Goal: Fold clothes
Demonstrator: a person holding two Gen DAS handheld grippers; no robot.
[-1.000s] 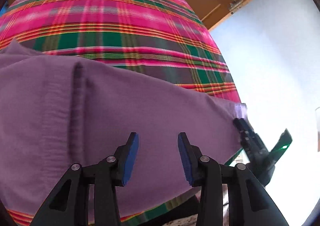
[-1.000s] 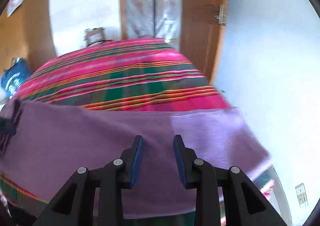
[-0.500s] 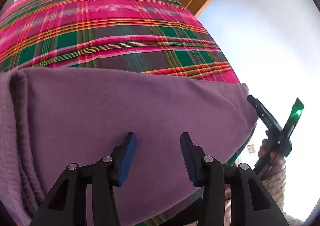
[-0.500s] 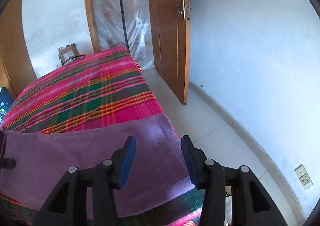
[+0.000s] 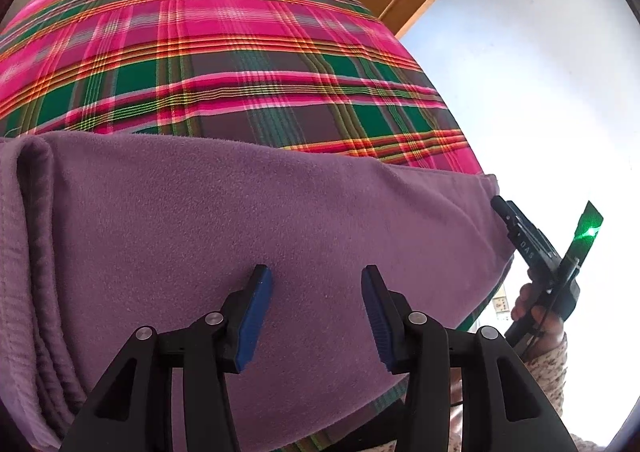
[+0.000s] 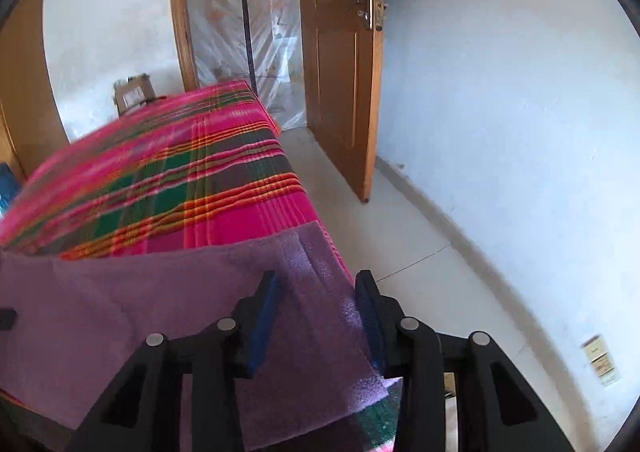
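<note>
One purple garment [image 5: 248,220] on bed. One plaid blanket [image 5: 224,64]. Two tools: left tool [image 5: 317,316], right tool [image 6: 316,316]. One wooden door [image 6: 340,64]. One cardboard box [image 6: 134,94]. One wall socket [image 6: 598,360]. One hand [image 5: 536,316] visible.

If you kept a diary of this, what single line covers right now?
task: fold clothes | purple garment flat on plaid bed | left gripper open | right gripper closing, nothing gripped

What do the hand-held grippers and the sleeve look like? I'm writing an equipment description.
Each hand-held gripper has black angular fingers with silver pivot screws and blue pads. The right one has white lettering and a green-lit board. The sleeve is light with dark speckles.
</note>
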